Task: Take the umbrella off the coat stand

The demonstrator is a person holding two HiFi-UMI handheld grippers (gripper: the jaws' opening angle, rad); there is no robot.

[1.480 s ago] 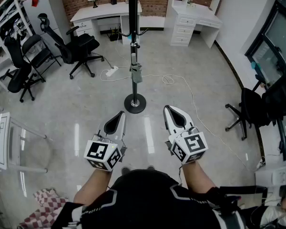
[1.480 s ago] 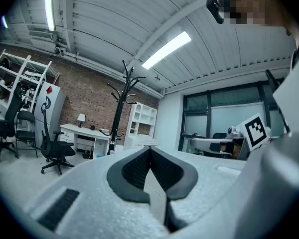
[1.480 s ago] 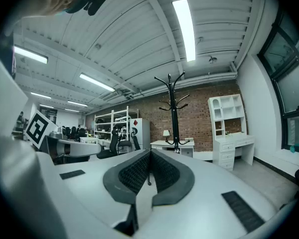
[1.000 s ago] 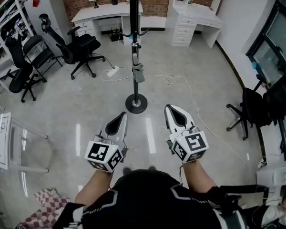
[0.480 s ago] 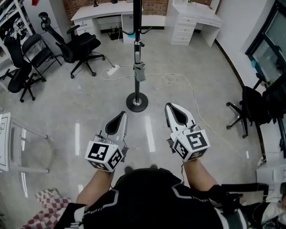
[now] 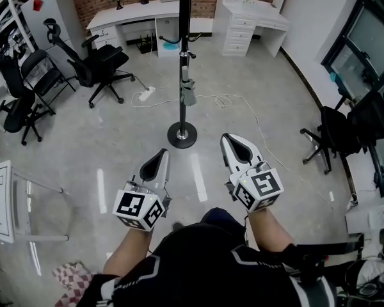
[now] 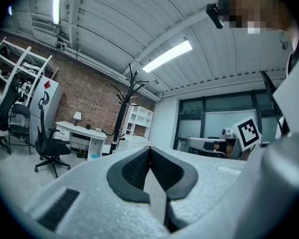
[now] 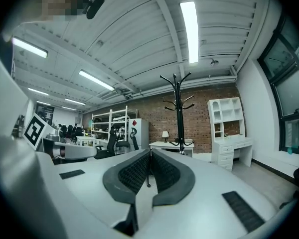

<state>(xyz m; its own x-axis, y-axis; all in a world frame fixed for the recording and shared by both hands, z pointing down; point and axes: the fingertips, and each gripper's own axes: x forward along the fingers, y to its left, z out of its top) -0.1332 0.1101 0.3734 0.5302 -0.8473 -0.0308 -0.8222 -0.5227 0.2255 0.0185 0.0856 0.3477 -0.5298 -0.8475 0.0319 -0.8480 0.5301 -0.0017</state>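
The black coat stand (image 6: 183,56) rises from its round base (image 6: 182,134) on the floor straight ahead of me. A small folded grey umbrella (image 6: 188,93) hangs against the pole, about halfway up. My left gripper (image 6: 161,152) and right gripper (image 6: 229,137) are held side by side, pointing level at the stand and well short of it. Both are shut with nothing between the jaws. The stand also shows in the left gripper view (image 7: 122,114), beyond the left gripper (image 7: 150,148), and in the right gripper view (image 8: 179,114), beyond the right gripper (image 8: 150,151).
Black office chairs (image 6: 96,61) stand at the left and another chair (image 6: 338,134) at the right. A white desk (image 6: 134,13) and drawers (image 6: 246,25) line the brick wall behind the stand. A cable (image 6: 243,107) and power strip (image 6: 144,95) lie on the floor. A white table (image 6: 1,203) is at my left.
The view has moved closer to the coat stand, and both shut grippers have come forward with it, still side by side.
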